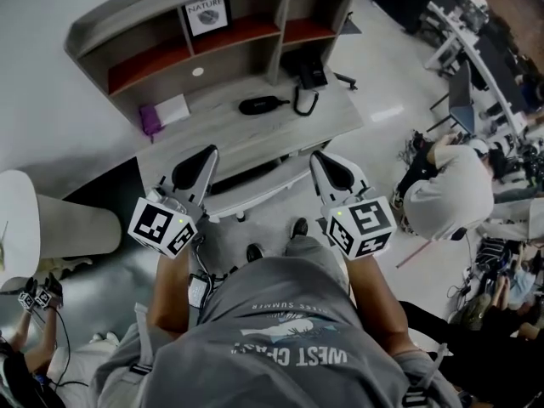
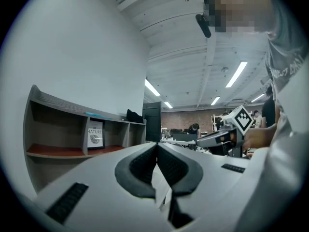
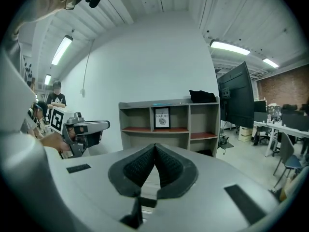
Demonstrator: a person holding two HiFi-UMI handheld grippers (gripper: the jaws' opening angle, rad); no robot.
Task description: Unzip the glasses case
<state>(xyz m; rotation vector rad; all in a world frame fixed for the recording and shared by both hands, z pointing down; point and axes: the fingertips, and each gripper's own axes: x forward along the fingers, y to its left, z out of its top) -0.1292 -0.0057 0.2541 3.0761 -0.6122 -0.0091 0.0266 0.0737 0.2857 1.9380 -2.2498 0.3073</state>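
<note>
The black glasses case [image 1: 263,104] lies zipped on the grey desk [image 1: 246,143], in front of the shelf unit. Both grippers are held out short of the desk's near edge, well back from the case. My left gripper [image 1: 209,150] [image 2: 157,146] is shut with nothing in it, and so is my right gripper [image 1: 316,156] [image 3: 155,146]. Each gripper view shows the other gripper beside it: the right gripper [image 2: 226,137] and the left gripper [image 3: 86,128]. The case is hidden in both gripper views.
The shelf unit [image 1: 212,32] [image 3: 164,115] holds a framed "NATURE" print [image 1: 206,14]. On the desk are a black phone with cord [image 1: 309,76], a purple item [image 1: 150,120] and white paper [image 1: 174,108]. A seated person [image 1: 449,195] is at the right.
</note>
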